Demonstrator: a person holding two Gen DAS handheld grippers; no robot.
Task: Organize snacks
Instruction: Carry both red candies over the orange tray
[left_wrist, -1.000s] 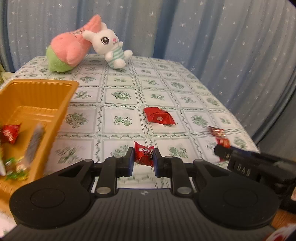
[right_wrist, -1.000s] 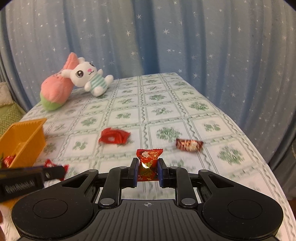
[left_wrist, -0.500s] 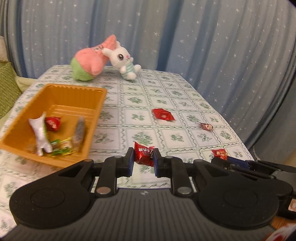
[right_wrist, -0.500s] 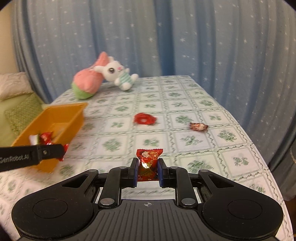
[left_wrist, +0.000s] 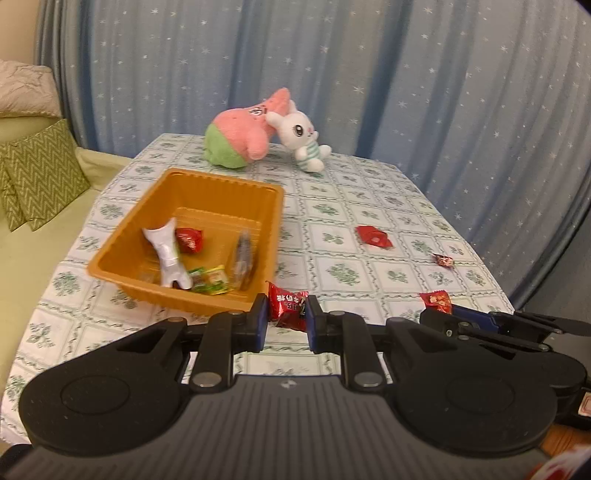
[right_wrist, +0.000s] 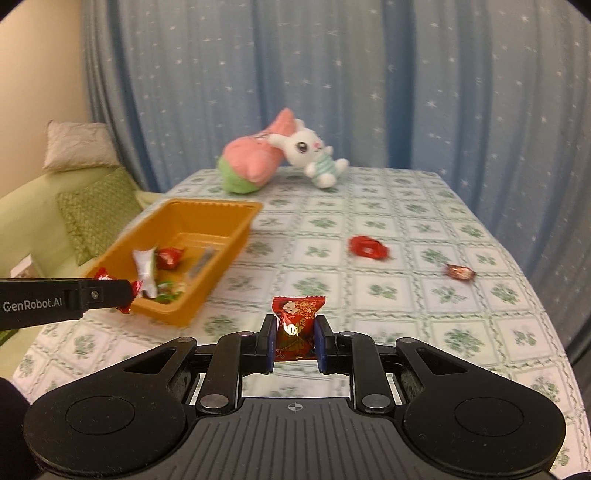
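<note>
My left gripper (left_wrist: 284, 314) is shut on a red snack packet (left_wrist: 288, 308), held above the near edge of the table, just in front of the orange tray's (left_wrist: 184, 295) near right corner. My right gripper (right_wrist: 294, 334) is shut on a red and gold wrapped candy (right_wrist: 297, 326), to the right of the tray (right_wrist: 221, 214). The tray holds several wrapped snacks (left_wrist: 208, 280). A red packet (left_wrist: 373, 236) and a small dark red candy (left_wrist: 443, 260) lie on the tablecloth to the right. In the right wrist view the left gripper (right_wrist: 125, 291) shows at the tray's near end.
Two plush toys, a pink and green one (left_wrist: 240, 140) and a white rabbit (left_wrist: 303, 140), lie at the far end of the table (left_wrist: 369, 184). Blue starred curtains hang behind and to the right. A green sofa with cushions (left_wrist: 40, 181) stands at the left.
Both grippers have pulled back and risen with their candies still held. The tray has come fully into view at the left, and the table looks farther away.
</note>
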